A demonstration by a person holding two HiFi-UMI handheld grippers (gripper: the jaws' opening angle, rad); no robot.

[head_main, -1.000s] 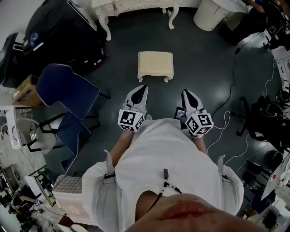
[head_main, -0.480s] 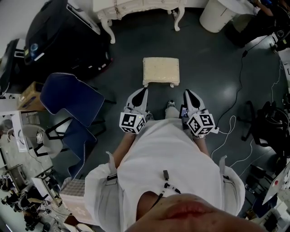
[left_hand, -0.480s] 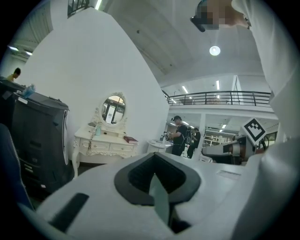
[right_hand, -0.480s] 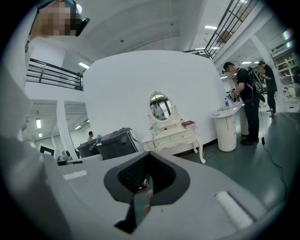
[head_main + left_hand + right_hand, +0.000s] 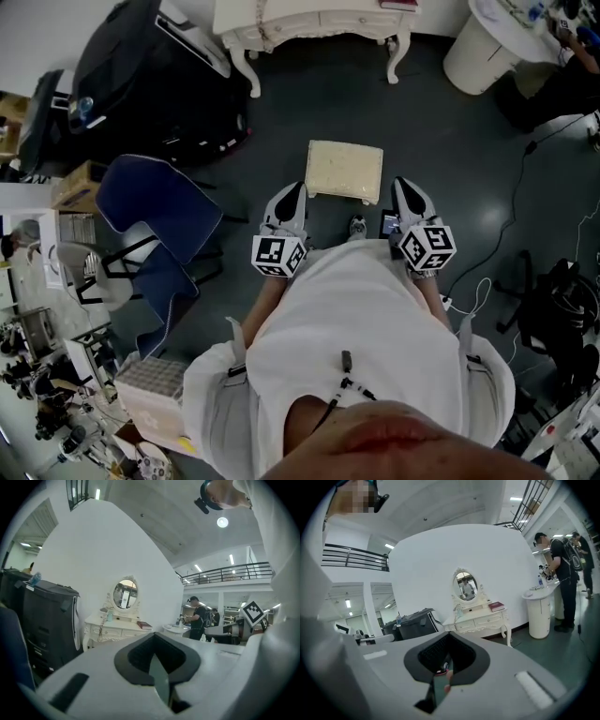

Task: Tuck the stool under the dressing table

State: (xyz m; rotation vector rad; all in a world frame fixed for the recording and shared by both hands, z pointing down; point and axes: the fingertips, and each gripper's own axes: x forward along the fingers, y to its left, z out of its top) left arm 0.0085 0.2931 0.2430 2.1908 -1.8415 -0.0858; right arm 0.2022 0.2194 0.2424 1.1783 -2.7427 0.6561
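Note:
The cream cushioned stool (image 5: 344, 171) stands on the dark floor, well short of the white dressing table (image 5: 314, 23) at the top of the head view. My left gripper (image 5: 292, 191) is shut and empty, its tip by the stool's near left corner. Also shut and empty, my right gripper (image 5: 406, 186) sits just off the near right corner. Whether either touches the stool I cannot tell. The left gripper view looks over the shut left gripper (image 5: 155, 639) at the dressing table (image 5: 115, 627) with its oval mirror (image 5: 124, 593). Beyond the right gripper (image 5: 447, 641) the dressing table (image 5: 480, 618) shows too.
A blue chair (image 5: 150, 202) stands left of me, with a black case (image 5: 141, 75) behind it beside the dressing table. A white round cabinet (image 5: 487, 47) is at the upper right. Cables (image 5: 553, 141) run across the floor on the right. People (image 5: 562, 573) stand by the cabinet.
I have stepped forward: the stool and dressing table are nearer. Both grippers, still shut, have come from behind the stool up to its two near corners.

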